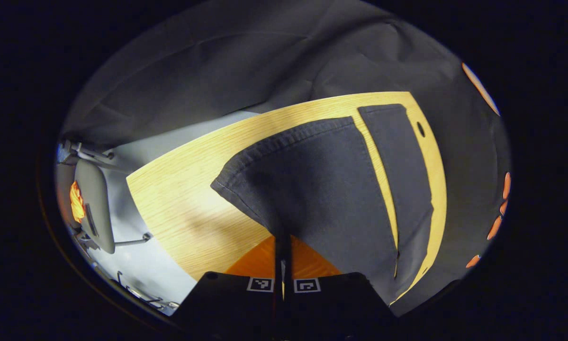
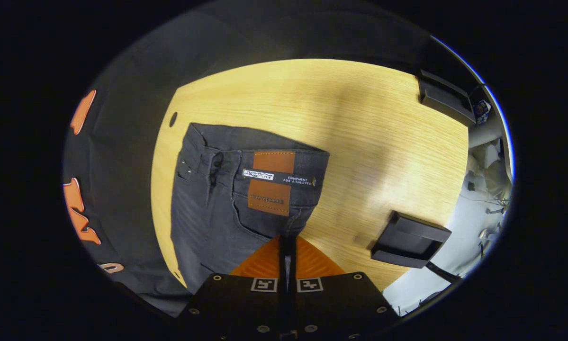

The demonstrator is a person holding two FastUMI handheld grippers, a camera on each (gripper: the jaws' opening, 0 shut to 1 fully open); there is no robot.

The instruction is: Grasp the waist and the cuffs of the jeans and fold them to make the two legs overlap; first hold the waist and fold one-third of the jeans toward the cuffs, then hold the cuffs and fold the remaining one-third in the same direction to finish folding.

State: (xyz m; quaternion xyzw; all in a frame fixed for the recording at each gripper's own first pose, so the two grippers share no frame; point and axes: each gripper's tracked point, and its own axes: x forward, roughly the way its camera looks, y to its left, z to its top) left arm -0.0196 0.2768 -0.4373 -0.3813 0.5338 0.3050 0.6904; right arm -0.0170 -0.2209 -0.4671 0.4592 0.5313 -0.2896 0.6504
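left gripper [image 1: 283, 244] pinches cuff [image 1: 284, 142]; right gripper [image 2: 287, 246] pinches waist [image 2: 265, 163].

Recording booth: black cloth wall [image 1: 246, 61], wooden table [image 2: 359, 123], chair [image 1: 94, 203].

Plenty of open wood on the table [image 2: 359, 123] to the right of the jeans [image 2: 227, 199] in the right gripper view, all the way to the far edge. Two things to dodge there: a black box [image 2: 409, 239] at the near right edge and another dark block [image 2: 442, 102] at the far right corner. In the left gripper view, bare tabletop [image 1: 179, 199] sits left of the lifted cuff [image 1: 288, 142], and only a thin strip of wood runs between the two legs. A chair [image 1: 94, 203] stands off the table's left side.
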